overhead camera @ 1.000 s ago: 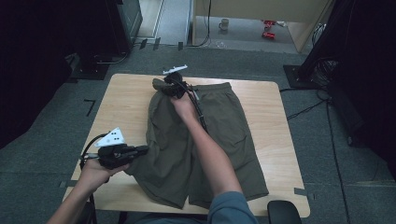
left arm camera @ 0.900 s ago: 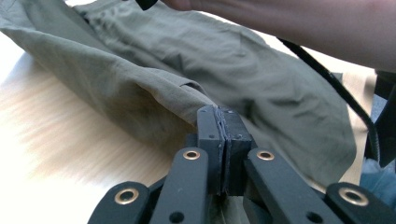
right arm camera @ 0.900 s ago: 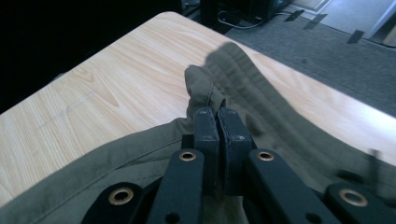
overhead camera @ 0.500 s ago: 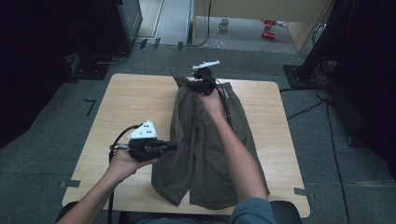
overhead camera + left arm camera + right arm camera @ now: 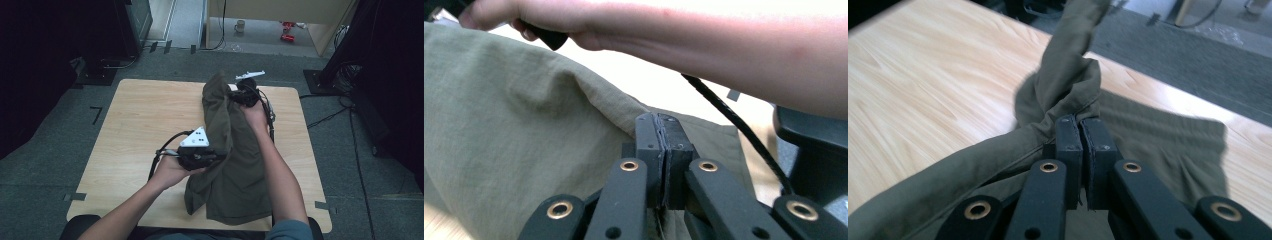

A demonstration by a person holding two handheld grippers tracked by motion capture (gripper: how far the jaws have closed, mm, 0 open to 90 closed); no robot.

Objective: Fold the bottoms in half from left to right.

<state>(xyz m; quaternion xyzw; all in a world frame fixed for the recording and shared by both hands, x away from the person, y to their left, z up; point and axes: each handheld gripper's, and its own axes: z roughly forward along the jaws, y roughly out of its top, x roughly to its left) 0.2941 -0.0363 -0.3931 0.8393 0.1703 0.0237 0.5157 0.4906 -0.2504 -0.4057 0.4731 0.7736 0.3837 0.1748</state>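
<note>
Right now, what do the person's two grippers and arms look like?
Both the left gripper and the right gripper are black, each topped by a light grey three-cornered plate and trailing a black cable. Their jaws are flat black pads on black link bars with brass-coloured rivets. The forearms are bare; a blue-grey sleeve shows at the right upper arm.

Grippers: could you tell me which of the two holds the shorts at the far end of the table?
The right gripper, the one by the far edge, is shut on the shorts there; the left gripper is shut on them nearer the person.
</note>
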